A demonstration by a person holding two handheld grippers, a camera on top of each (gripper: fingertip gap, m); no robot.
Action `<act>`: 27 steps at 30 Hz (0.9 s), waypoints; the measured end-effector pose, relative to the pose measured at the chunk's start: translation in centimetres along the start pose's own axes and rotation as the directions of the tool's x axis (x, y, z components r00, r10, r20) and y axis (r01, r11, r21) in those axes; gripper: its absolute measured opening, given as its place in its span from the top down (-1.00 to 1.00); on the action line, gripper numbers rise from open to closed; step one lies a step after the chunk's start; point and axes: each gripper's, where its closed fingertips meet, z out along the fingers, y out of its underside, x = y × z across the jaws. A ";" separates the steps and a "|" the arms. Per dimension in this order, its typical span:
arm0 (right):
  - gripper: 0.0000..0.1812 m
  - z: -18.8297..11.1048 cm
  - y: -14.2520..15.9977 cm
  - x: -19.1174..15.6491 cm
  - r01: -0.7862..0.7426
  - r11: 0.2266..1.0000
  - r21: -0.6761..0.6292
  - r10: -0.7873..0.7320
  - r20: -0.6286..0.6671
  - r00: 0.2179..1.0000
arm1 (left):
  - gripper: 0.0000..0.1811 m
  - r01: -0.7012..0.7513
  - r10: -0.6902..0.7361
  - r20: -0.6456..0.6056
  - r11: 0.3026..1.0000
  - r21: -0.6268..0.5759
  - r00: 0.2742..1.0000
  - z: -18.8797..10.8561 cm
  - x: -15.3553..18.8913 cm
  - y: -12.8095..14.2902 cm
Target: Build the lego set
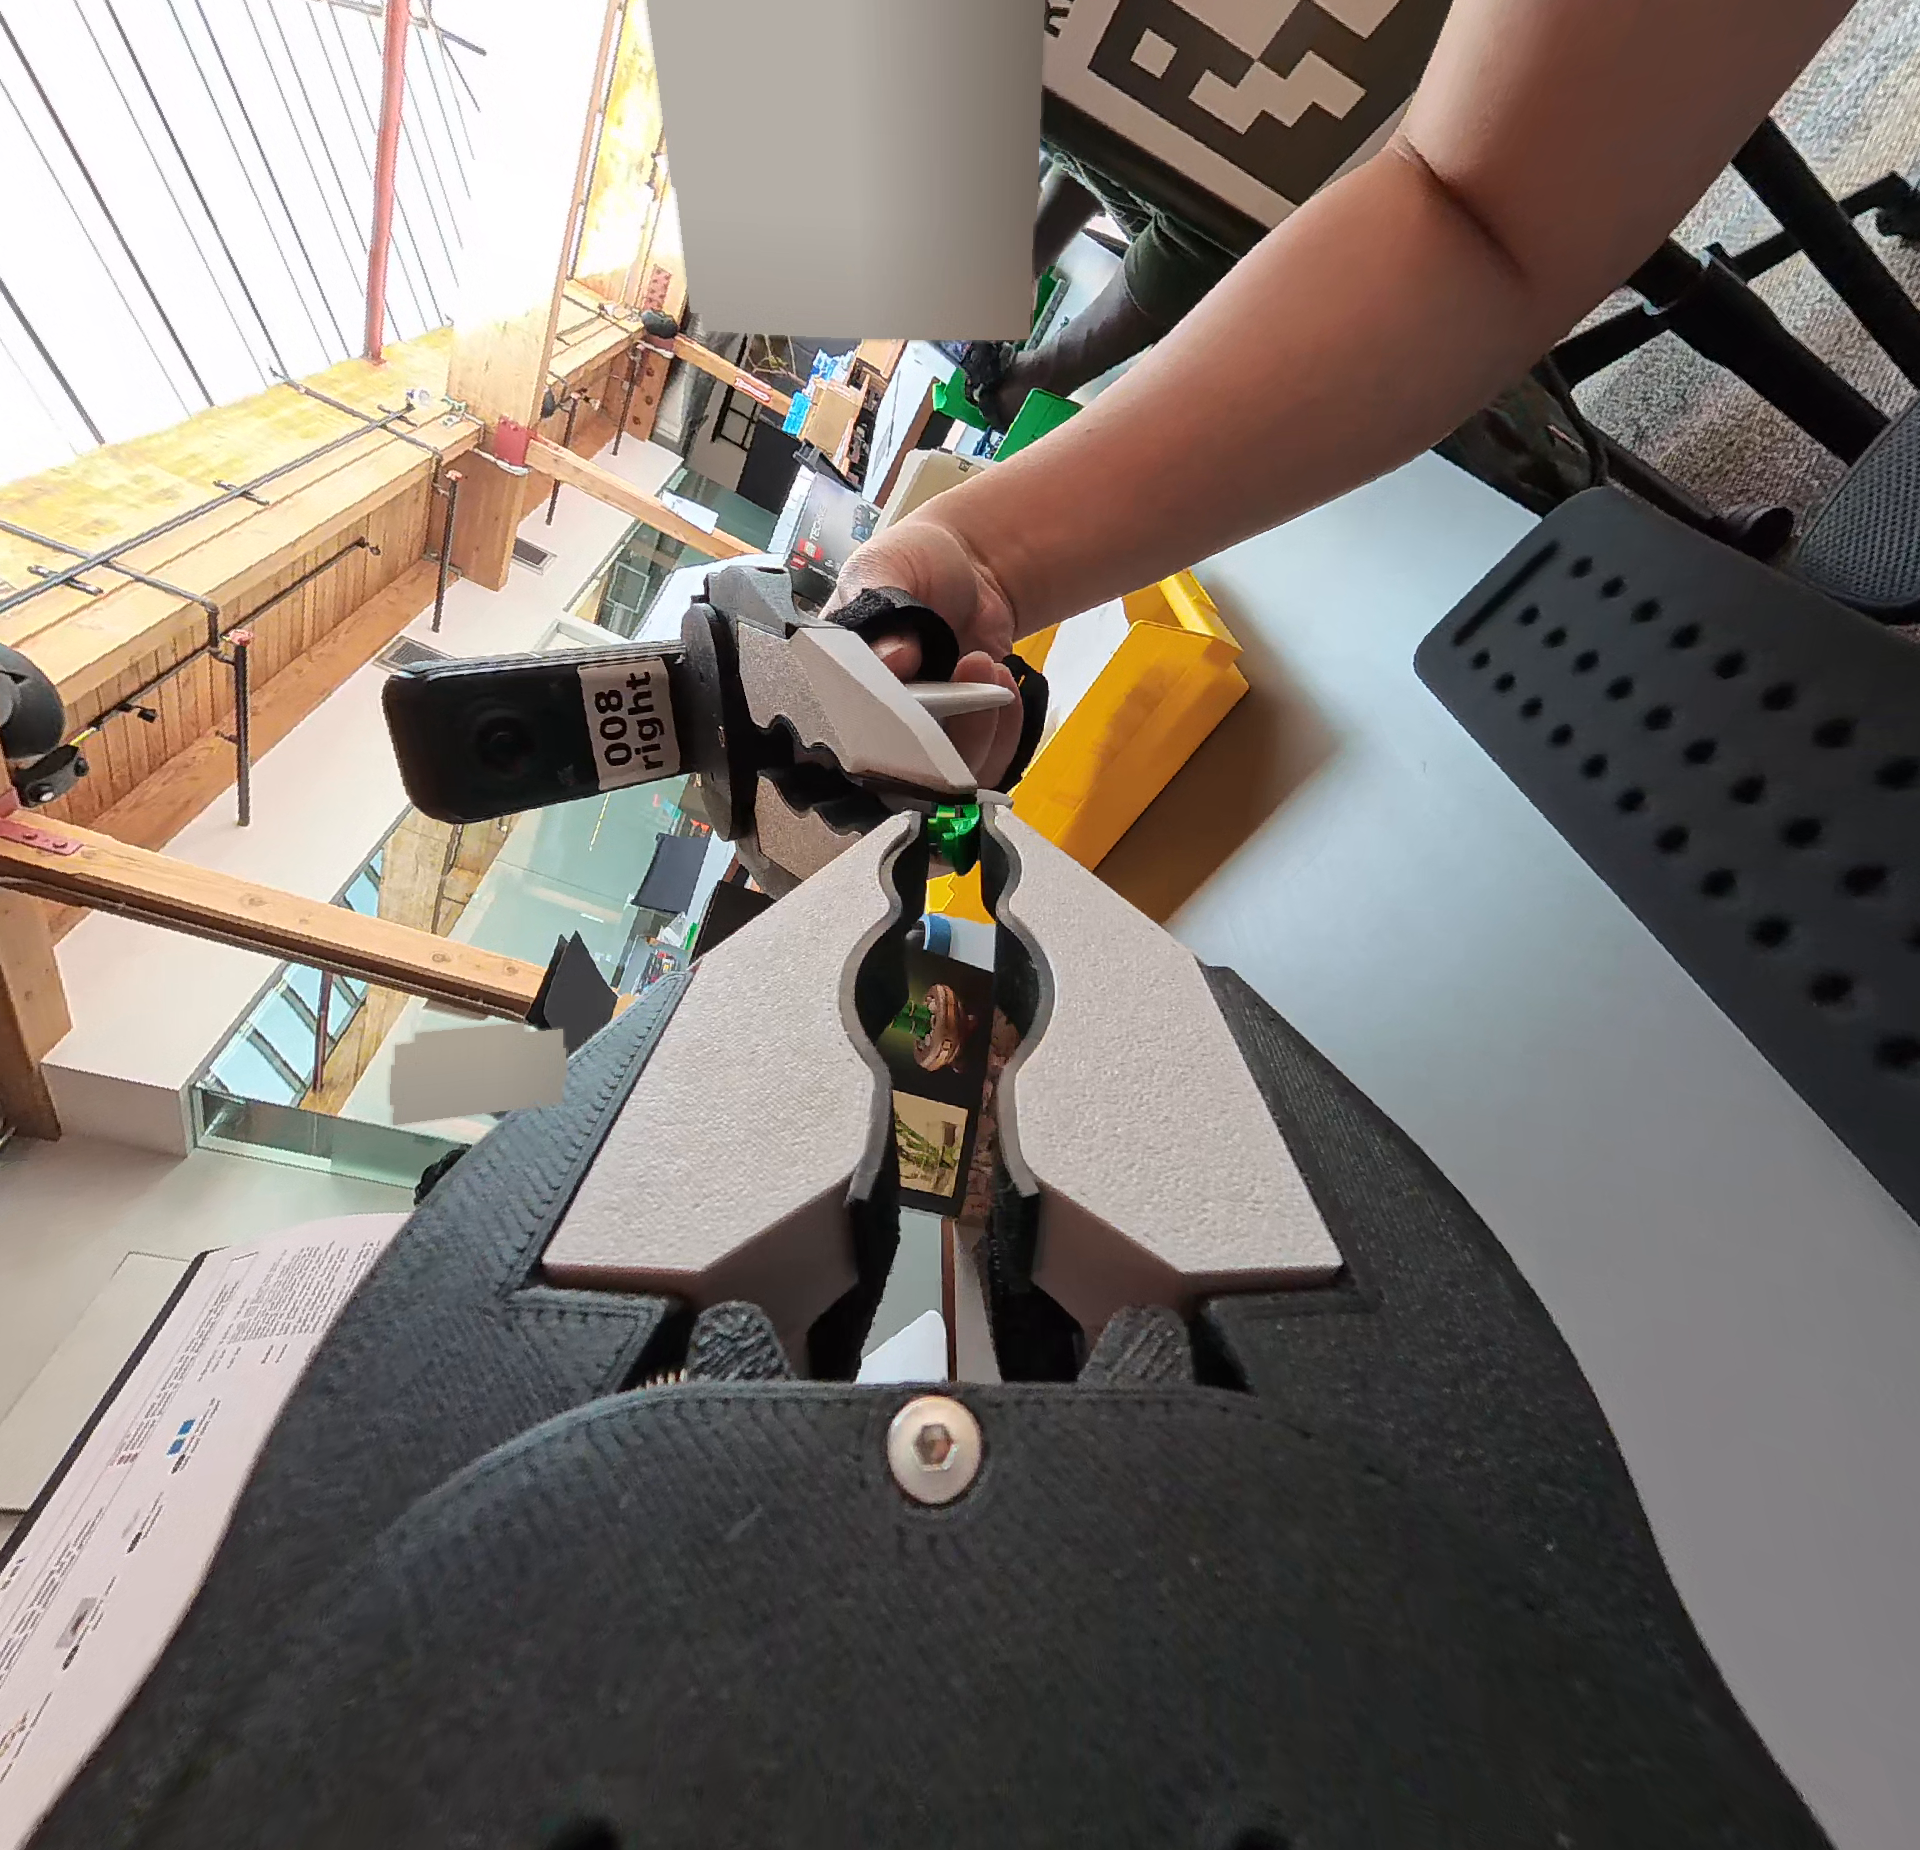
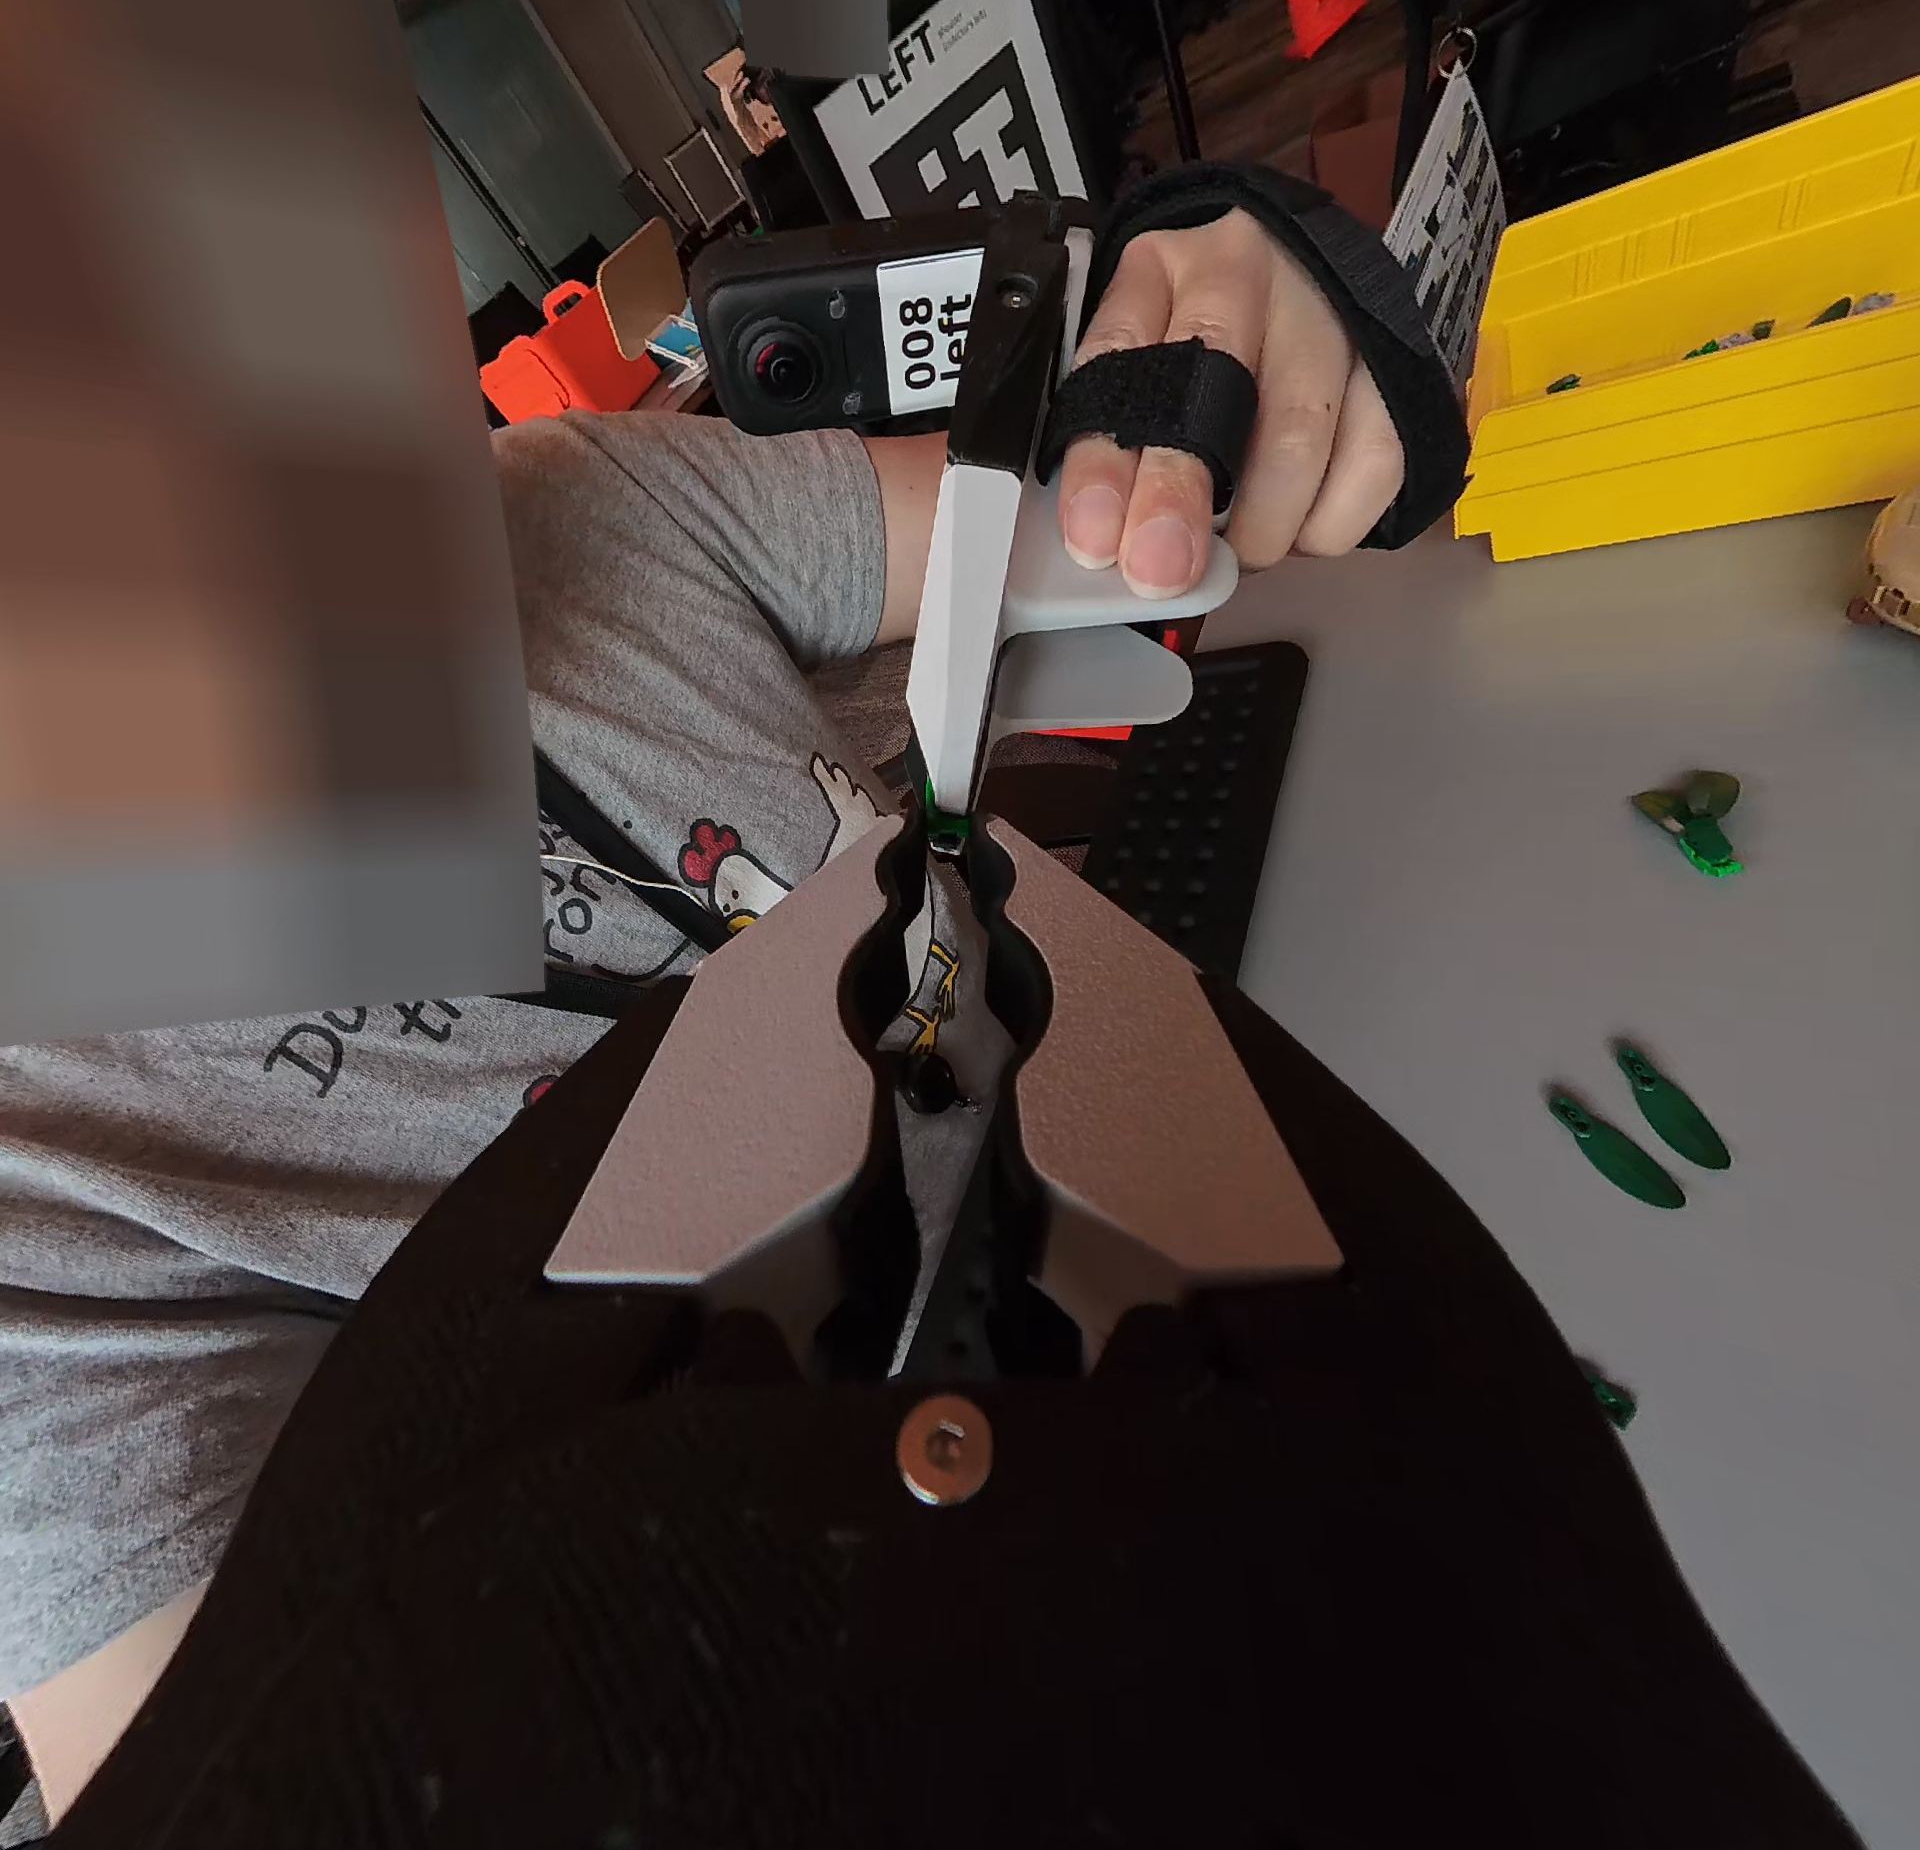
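Note:
Both grippers meet tip to tip in the air above the table edge, on one small green lego piece. In the left wrist view my left gripper (image 1: 951, 836) is shut on the green piece (image 1: 954, 830). My right gripper (image 1: 975, 792) comes in from the upper left and touches the same piece. In the right wrist view my right gripper (image 2: 945, 846) is shut on the lower end of the green piece (image 2: 943, 821). My left gripper (image 2: 943, 798) points down onto it from above. Most of the piece is hidden by the fingertips.
Loose green leaf pieces (image 2: 1642, 1146) and a small green cluster (image 2: 1688, 824) lie on the grey table (image 2: 1558, 657). A yellow parts bin (image 2: 1683, 398) stands at the back, also in the left wrist view (image 1: 1143, 730). A black perforated chair back (image 1: 1714, 761) is beside the table. A printed sheet (image 1: 156, 1437) lies at the left.

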 end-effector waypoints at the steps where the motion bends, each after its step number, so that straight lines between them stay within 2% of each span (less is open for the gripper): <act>1: 0.93 0.0 0.0 0.0 -0.004 1.000 -0.003 0.004 -0.001 1.000 | 0.91 0.000 0.000 -0.001 1.000 -0.002 1.000 0.0 0.0 0.0; 7: 0.93 0.1 0.0 0.1 -0.014 1.000 -0.011 0.014 0.000 1.000 | 0.92 -0.018 0.018 0.002 1.000 -0.011 1.000 -0.1 0.0 0.1; 27: 0.93 -0.3 -1.2 1.5 -0.123 0.980 0.155 0.118 0.042 0.992 | 0.92 0.006 0.003 0.072 0.992 -0.129 0.997 -0.5 -1.2 1.6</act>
